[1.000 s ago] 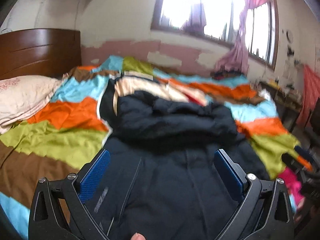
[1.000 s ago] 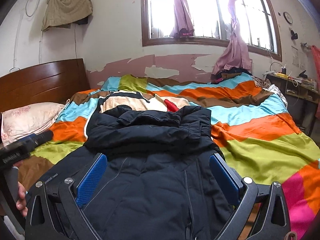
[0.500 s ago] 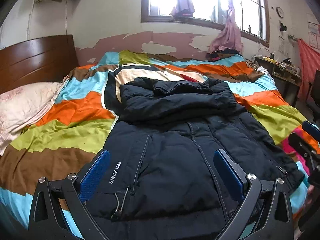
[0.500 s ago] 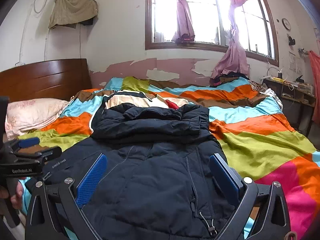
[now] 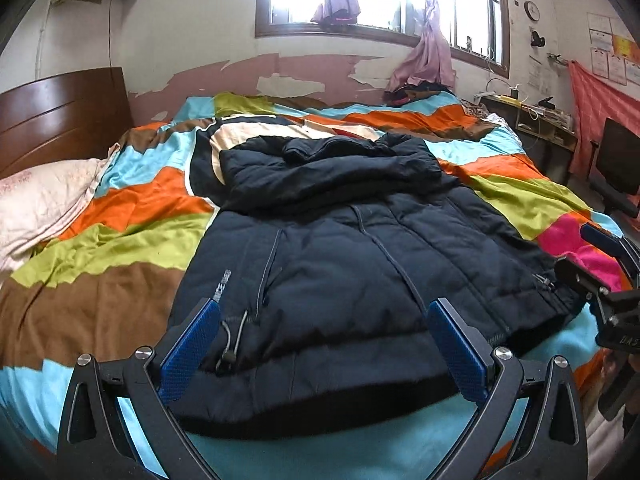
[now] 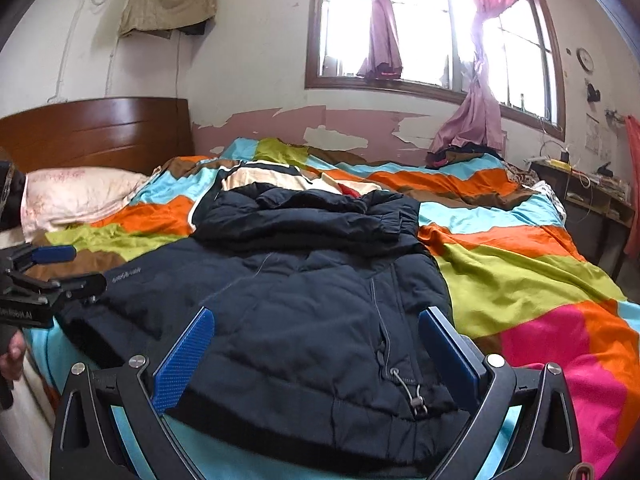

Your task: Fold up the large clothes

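At the bottom of each frame our left gripper (image 5: 324,344) and right gripper (image 6: 316,350) hold their blue fingers (image 5: 190,350) wide, gripping nothing, just above the hem of the dark puffer jacket (image 5: 360,264) lying mid-frame on the striped bedspread (image 5: 120,208). Only the right view shows the toggle cord (image 6: 416,394); only the left shows white sleeve lettering (image 5: 222,286), unreadable. The beige garment (image 6: 272,178) beyond lies mostly hidden.

jacket (image 5: 360,280) lies on the bedspread (image 5: 120,240); pillow (image 5: 44,196) to its left.
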